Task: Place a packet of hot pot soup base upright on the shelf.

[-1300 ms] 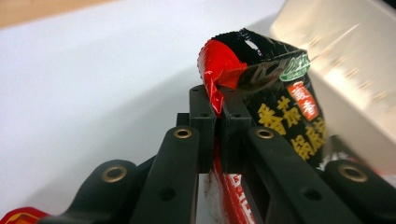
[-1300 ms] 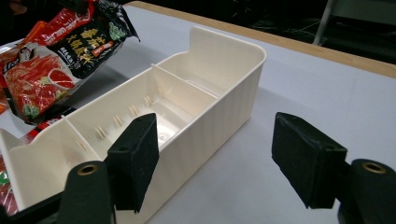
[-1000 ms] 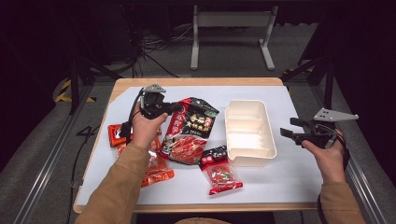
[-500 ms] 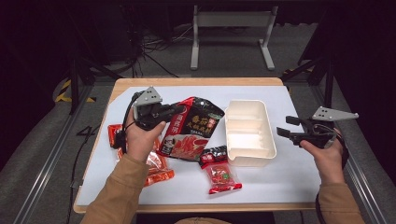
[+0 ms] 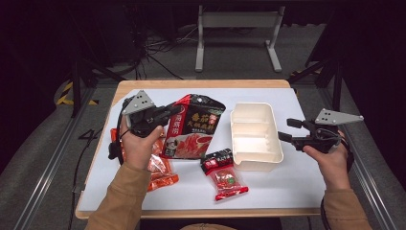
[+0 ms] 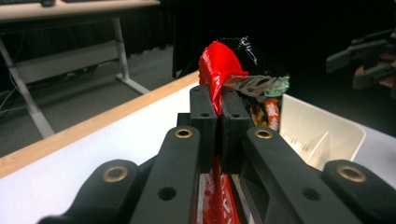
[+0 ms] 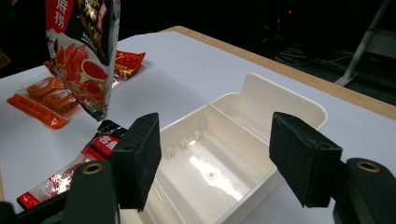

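Although the left gripper (image 5: 170,111) covers one edge of the large black-and-red pouch (image 5: 191,127) in the high view, its own camera shows the jaws clamped tight on the pouch's crimped red edge (image 6: 217,70), the rest of the pack cut off behind the black jaws. The pouch hangs lifted above the bench (image 5: 287,191), just left of the white tray (image 5: 253,158), and from the right gripper view only its lower part (image 7: 86,60) shows, the top cut off by the frame. It is glossy, with a red strip of white characters down one side, gold lettering too small to read, and a picture of red food and a bowl of sauce. The right gripper (image 5: 286,130) hovers beside the tray's right side with its jaws spread wide and nothing between them. An orange packet (image 5: 160,172) lies partly hidden under the left forearm, and a small red packet (image 5: 224,175) rests in front of the tray.
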{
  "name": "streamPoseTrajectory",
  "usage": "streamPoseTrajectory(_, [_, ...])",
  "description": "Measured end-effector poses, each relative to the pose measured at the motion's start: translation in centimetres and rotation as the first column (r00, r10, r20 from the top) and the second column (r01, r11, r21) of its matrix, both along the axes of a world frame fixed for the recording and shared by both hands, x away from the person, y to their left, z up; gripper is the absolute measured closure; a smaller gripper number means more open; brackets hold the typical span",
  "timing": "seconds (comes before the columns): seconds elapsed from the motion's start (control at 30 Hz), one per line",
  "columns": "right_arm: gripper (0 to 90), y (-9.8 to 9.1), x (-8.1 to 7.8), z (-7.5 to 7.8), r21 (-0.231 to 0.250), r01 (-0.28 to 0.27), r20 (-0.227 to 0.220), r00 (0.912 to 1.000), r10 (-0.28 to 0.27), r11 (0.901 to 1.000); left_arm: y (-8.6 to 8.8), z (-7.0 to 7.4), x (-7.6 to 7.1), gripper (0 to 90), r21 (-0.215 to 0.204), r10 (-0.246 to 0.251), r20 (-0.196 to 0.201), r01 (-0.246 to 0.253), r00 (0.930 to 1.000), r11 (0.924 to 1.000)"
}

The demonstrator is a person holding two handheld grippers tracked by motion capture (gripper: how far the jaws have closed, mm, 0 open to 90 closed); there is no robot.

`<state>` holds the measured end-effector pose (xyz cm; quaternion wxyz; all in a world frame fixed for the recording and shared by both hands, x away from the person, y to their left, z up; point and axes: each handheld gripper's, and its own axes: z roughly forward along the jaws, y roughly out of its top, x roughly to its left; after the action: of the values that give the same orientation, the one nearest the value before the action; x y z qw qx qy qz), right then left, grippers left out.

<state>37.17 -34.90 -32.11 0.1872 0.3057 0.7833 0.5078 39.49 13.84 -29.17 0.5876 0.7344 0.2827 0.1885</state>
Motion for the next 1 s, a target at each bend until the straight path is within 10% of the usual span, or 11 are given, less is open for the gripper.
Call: streamPoseTrajectory(1.0, [34.5, 7.5, 0.9, 5.2, 0.042, -0.197, 0.022, 0.9802, 0.197, 0.9794, -0.4, 0.3, -1.6, 86.4, -0.099, -0.020, 0.066, 0.027, 0.9976, 0.9947])
